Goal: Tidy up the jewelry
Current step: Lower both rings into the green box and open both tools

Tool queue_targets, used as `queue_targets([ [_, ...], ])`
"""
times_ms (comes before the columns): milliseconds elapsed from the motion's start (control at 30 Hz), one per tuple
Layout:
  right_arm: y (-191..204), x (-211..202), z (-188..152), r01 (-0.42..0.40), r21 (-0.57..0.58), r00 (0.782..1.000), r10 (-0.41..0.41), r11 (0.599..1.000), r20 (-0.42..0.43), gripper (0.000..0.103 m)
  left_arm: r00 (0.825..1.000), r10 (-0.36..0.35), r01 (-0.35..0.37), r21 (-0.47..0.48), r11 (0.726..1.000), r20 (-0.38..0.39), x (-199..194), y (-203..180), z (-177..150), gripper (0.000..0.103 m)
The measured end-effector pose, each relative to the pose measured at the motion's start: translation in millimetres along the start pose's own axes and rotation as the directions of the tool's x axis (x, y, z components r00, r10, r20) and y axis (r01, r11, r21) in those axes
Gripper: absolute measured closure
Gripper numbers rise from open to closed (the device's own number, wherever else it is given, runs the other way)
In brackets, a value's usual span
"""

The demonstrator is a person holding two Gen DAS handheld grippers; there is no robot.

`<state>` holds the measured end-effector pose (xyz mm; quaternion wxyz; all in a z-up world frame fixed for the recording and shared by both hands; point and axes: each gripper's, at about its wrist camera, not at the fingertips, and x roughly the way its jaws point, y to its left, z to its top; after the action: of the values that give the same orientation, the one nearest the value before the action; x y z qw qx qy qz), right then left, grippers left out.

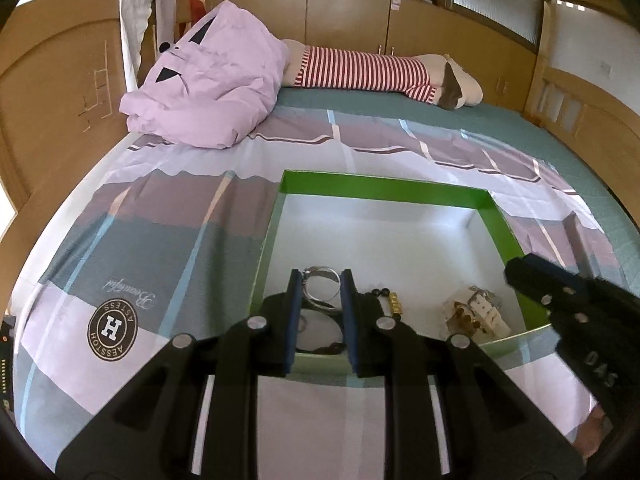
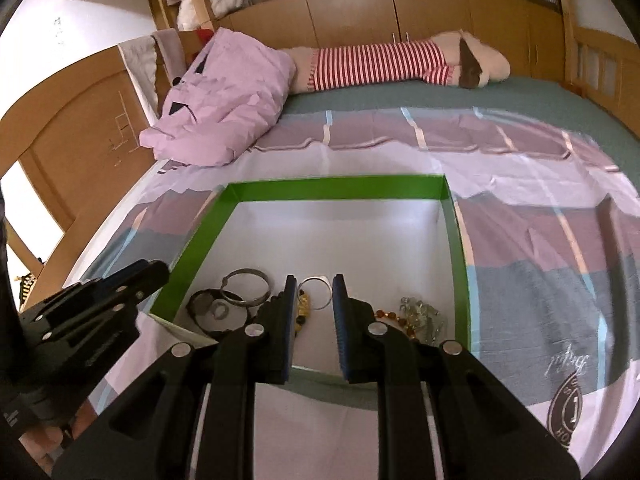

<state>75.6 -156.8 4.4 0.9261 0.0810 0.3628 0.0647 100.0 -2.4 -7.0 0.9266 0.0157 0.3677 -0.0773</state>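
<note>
A shallow box with green walls [image 1: 384,188] [image 2: 336,188] and a white floor lies on the bed. Jewelry sits along its near edge: a silver bangle [image 1: 322,276] [image 2: 246,288], a thin ring [image 2: 316,294], a dark cord piece [image 2: 208,306], gold and black beads [image 1: 394,302] and a pale cluster [image 1: 476,312] [image 2: 420,314]. My left gripper [image 1: 320,276] is open and empty over the box's near edge, its tips on either side of the bangle. My right gripper [image 2: 314,280] is open and empty above the thin ring; it also shows in the left wrist view [image 1: 524,270].
The box rests on a plaid lilac and grey sheet [image 1: 160,232]. A crumpled lilac duvet [image 1: 212,80] and a striped stuffed toy [image 1: 368,68] lie at the far side. Wooden bed frame [image 1: 48,92] and cabinets surround the bed.
</note>
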Motion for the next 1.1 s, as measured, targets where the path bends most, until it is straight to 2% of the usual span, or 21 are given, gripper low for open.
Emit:
queue_targets([
  [167, 0, -4, 1, 0.006, 0.0, 1.0, -0.006, 1.0, 0.016, 0.085, 0.999, 0.017, -0.016, 0.019, 1.0, -0.032, 10, -3, -4, 0.084],
  [433, -6, 20, -1, 0.03, 0.027, 0.998, -0.029, 0.999, -0.056, 0.085, 0.996, 0.008, -0.004, 0.041, 0.999, -0.085, 28, -9, -8, 0.084],
  [600, -6, 29, 0, 0.033, 0.035, 0.997, -0.031, 0.999, -0.069, 0.085, 0.994, -0.004, 0.008, 0.038, 0.999, -0.107, 42, -9, -4, 0.084],
  [767, -9, 36, 2, 0.047, 0.037, 0.997, -0.044, 0.998, -0.07, 0.085, 0.993, -0.017, 0.018, 0.006, 1.0, -0.116, 47, -6, 1, 0.084],
  [967, -8, 35, 3, 0.047, 0.024, 0.996, -0.045, 0.999, -0.072, 0.085, 0.995, -0.002, 0.005, 0.034, 0.999, -0.101, 41, -13, 0, 0.084],
  [1033, -7, 35, 3, 0.044, 0.02, 0.996, -0.043, 0.999, -0.072, 0.085, 0.995, 0.001, 0.003, 0.037, 0.999, -0.095, 39, -14, 1, 0.072],
  [1067, -7, 35, 3, 0.044, 0.02, 0.996, -0.043, 0.999, -0.072, 0.085, 0.996, 0.006, -0.003, 0.035, 0.999, -0.089, 38, -14, 0, 0.056],
  [1100, -6, 35, 3, 0.046, 0.018, 0.996, -0.044, 0.999, -0.072, 0.082, 0.997, 0.013, -0.011, 0.033, 0.999, -0.075, 36, -13, 0, 0.05],
])
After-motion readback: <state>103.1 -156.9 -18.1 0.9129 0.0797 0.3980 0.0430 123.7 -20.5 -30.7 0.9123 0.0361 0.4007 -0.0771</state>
